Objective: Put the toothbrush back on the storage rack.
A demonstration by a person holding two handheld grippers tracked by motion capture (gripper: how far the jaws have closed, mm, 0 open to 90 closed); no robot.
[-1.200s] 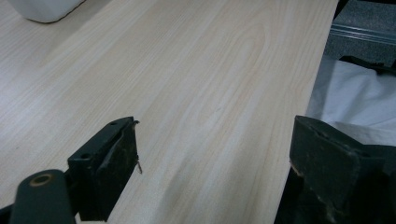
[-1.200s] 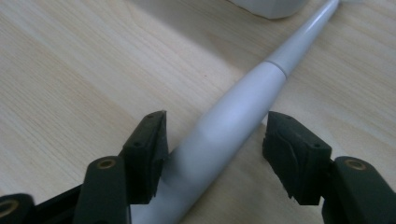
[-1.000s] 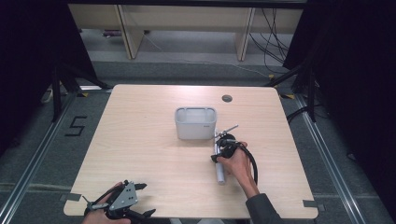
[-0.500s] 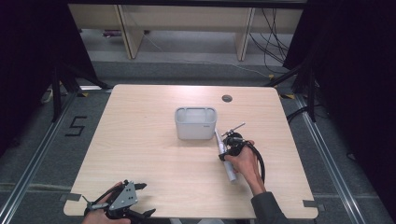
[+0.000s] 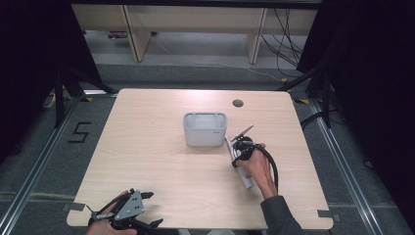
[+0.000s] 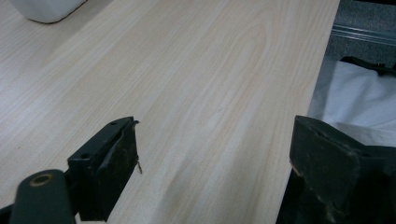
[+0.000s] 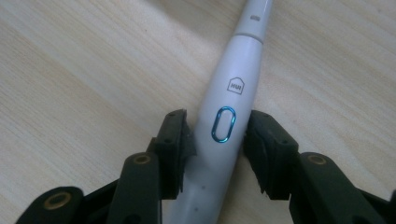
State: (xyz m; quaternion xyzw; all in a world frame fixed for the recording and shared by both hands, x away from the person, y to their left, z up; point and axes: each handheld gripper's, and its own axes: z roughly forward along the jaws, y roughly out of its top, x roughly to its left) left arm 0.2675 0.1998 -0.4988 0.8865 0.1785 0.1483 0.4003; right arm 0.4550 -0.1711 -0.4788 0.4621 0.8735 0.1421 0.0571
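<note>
A white electric toothbrush [image 7: 233, 88] with a blue-ringed button lies flat on the wooden table [image 5: 147, 147], just right of a white bin [image 5: 205, 128]. Its lower end [image 5: 246, 182] sticks out past the person's right hand. My right gripper [image 7: 218, 135] straddles the handle at the button. Its jaws have just been closing, and both pads now touch the handle's sides. In the high view this gripper [image 5: 239, 152] points towards the bin. My left gripper [image 5: 152, 209] rests at the table's near left edge. It stands open [image 6: 215, 154] with nothing between its fingers.
The bin [image 6: 44, 8] stands mid-table, and a small round grommet hole [image 5: 238, 103] sits in the tabletop behind it. White fabric [image 6: 359, 93] shows past the table edge in the left gripper view. Bare wood stretches between the two hands.
The right hand has shifted slightly right, and the toothbrush now lies more slanted under it. The left gripper has stayed put.
</note>
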